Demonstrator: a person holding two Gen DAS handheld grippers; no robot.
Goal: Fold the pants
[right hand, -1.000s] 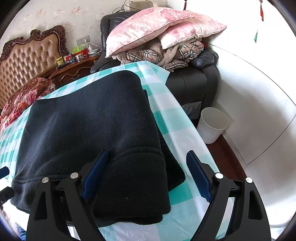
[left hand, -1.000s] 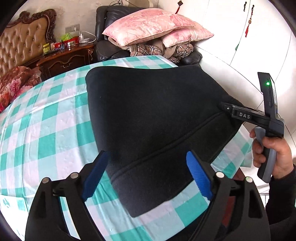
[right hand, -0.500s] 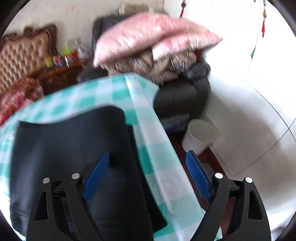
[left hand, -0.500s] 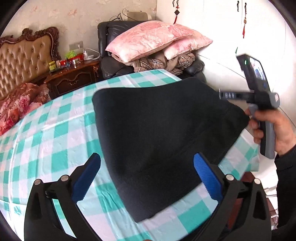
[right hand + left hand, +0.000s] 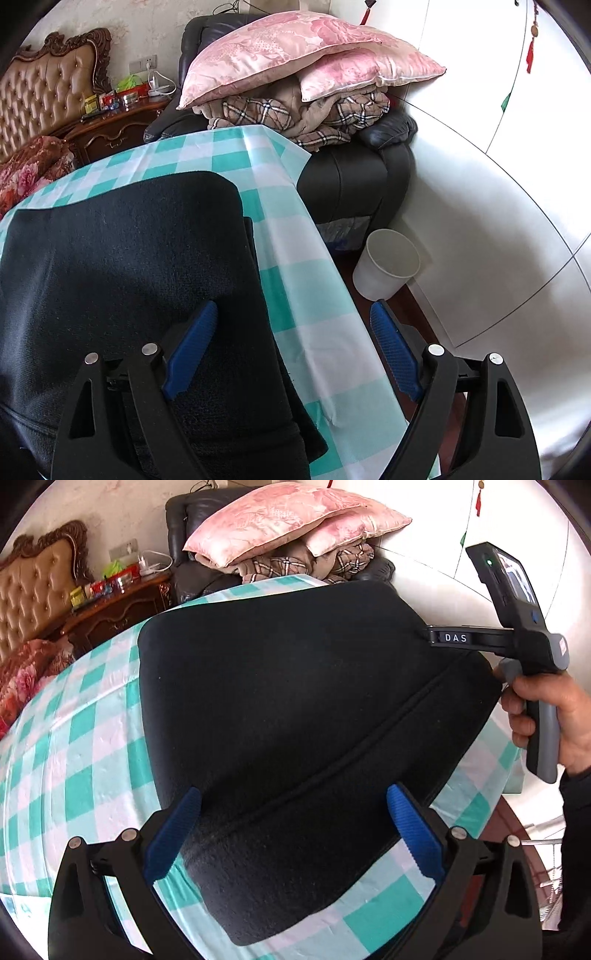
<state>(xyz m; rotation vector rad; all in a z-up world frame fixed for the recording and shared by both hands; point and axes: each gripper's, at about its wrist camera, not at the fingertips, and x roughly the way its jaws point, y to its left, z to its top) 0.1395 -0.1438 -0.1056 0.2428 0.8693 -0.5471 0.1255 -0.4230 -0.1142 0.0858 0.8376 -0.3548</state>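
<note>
Black fleece pants (image 5: 288, 709) lie folded on a table with a teal-and-white checked cloth (image 5: 74, 760). A seam runs diagonally across them. My left gripper (image 5: 291, 808) is open and empty, its blue pads low over the near end of the pants. In the right wrist view the pants (image 5: 122, 258) fill the left half. My right gripper (image 5: 291, 328) is open and empty, over the pants' right edge and the bare cloth (image 5: 306, 295). The right gripper also shows in the left wrist view (image 5: 436, 637), held at the pants' far right corner.
A dark armchair (image 5: 354, 177) piled with pink pillows (image 5: 295, 51) and plaid blankets stands behind the table. A white bin (image 5: 388, 264) sits on the floor by the white wall. A wooden nightstand (image 5: 118, 605) and tufted headboard (image 5: 33, 590) are at the back left.
Both grippers lifted away and came back down over the pants. The right gripper now sits further right, over the pants' edge. The pants have not visibly changed.
</note>
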